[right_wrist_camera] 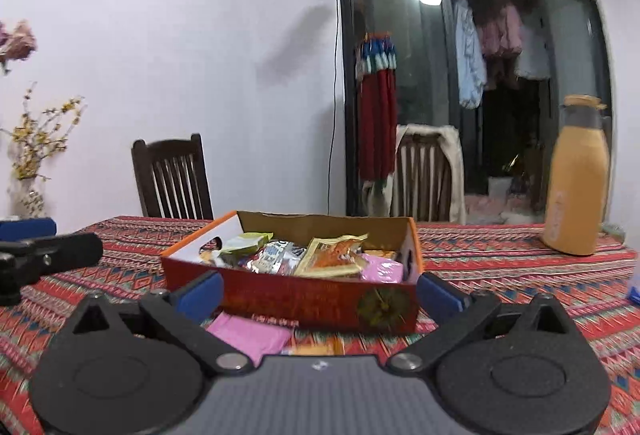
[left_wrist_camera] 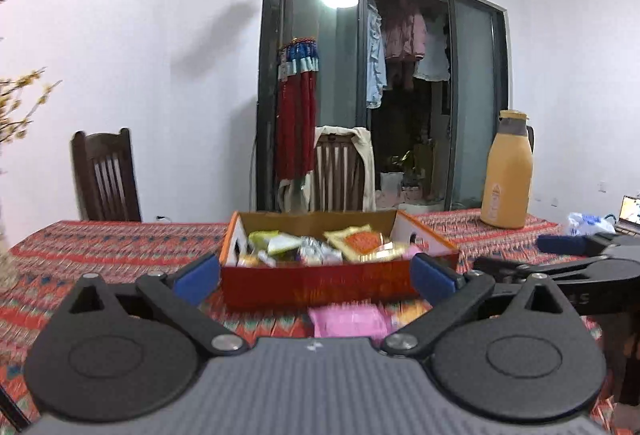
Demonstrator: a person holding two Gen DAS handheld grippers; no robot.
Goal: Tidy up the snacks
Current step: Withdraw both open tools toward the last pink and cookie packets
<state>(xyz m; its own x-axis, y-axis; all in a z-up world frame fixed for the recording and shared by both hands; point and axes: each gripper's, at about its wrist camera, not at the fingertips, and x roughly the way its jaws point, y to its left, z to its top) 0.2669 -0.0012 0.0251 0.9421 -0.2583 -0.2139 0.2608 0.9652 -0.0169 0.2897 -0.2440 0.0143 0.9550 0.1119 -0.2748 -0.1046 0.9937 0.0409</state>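
Evidently both the left gripper (left_wrist_camera: pixel 316 275) and right gripper (right_wrist_camera: pixel 320 293) gape empty facing the snack box (right_wrist_camera: pixel 320 305); 1 pink packet (right_wrist_camera: pixel 250 333), possibly 2, waits outside it.

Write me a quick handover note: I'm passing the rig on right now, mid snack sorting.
Left claw: open, empty, short of the box.
Right claw: open, empty, alongside it.
Cardboard box on the patterned tablecloth already holds several snack packets.
Left to do: a pink packet and an orange packet lie on the cloth in front of the box; box them.
The yellow flask, far right, is not part of the job.
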